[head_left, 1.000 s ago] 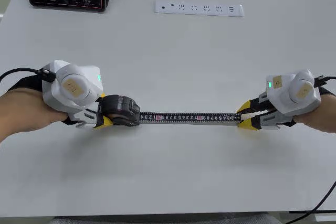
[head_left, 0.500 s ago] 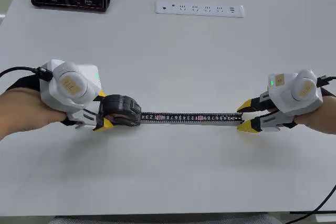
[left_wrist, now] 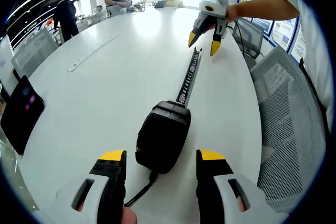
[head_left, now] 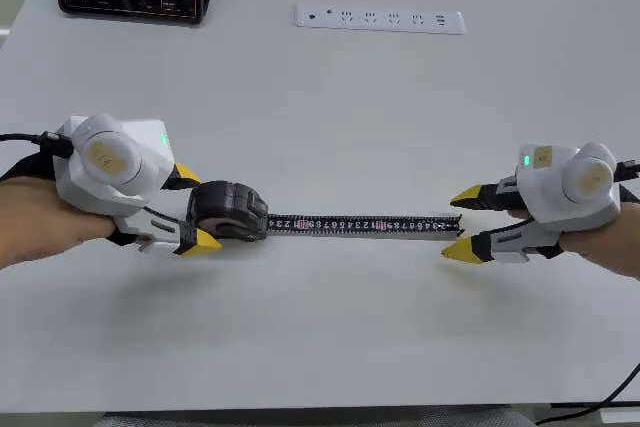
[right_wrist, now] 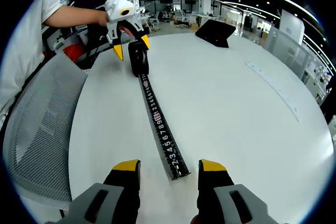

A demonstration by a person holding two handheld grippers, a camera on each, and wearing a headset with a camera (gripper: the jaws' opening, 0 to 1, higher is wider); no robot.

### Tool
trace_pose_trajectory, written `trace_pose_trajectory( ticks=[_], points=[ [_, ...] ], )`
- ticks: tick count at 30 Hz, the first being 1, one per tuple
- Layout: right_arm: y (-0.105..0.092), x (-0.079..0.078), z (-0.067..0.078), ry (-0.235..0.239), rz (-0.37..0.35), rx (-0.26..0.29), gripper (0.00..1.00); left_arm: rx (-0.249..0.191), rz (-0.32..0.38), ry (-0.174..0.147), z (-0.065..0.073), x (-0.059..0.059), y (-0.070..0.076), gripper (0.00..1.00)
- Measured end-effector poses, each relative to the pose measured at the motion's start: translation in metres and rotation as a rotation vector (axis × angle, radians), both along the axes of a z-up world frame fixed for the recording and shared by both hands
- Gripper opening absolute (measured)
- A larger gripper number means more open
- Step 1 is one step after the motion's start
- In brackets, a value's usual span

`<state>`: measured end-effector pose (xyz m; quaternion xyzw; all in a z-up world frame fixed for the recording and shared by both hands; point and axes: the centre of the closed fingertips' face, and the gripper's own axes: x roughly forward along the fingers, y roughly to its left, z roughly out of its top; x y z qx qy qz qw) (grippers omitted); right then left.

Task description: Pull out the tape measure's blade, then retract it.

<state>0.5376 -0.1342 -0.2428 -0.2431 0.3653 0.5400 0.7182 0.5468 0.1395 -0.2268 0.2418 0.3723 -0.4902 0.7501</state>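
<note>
Left gripper (head_left: 196, 209) is wide open, its jaws on both sides of the black tape measure case (head_left: 228, 211) with gaps, on the white table (head_left: 320, 107). I see the right gripper (head_left: 461, 222) open too, the blade (head_left: 360, 224) end lying loose between its jaws. White digits 2 to 9 are readable on the blade.

White left tongs (head_left: 197, 209) and right tongs (head_left: 458, 222) have yellow tips, black cables (head_left: 20, 135).

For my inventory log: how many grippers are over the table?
2. The left gripper sits at the tape measure, fingers open; the right gripper at the free end of the blade, also open.
</note>
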Motion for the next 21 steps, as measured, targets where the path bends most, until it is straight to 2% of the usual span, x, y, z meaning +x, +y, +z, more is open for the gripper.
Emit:
trace_pose_trajectory(
  ticks=[9, 12, 14, 16, 21],
  points=[
    [0.003, -0.003, 0.008, -0.023, -0.071, 0.022, 0.47, -0.028, 0.044, -0.012, 0.006, -0.007, 0.004, 0.55],
    [0.003, -0.004, 0.011, -0.037, -0.090, 0.028, 0.49, -0.061, 0.067, -0.004, 0.010, -0.011, 0.003, 0.56],
    [0.003, -0.006, 0.012, -0.039, -0.102, 0.035, 0.49, -0.073, 0.084, -0.018, 0.011, -0.012, 0.004, 0.58],
    [0.003, -0.007, 0.012, -0.045, -0.113, 0.037, 0.51, -0.081, 0.101, -0.010, 0.011, -0.014, 0.006, 0.60],
    [0.004, -0.009, 0.017, -0.058, -0.144, 0.051, 0.54, -0.113, 0.137, -0.019, 0.016, -0.017, 0.010, 0.64]
  ],
)
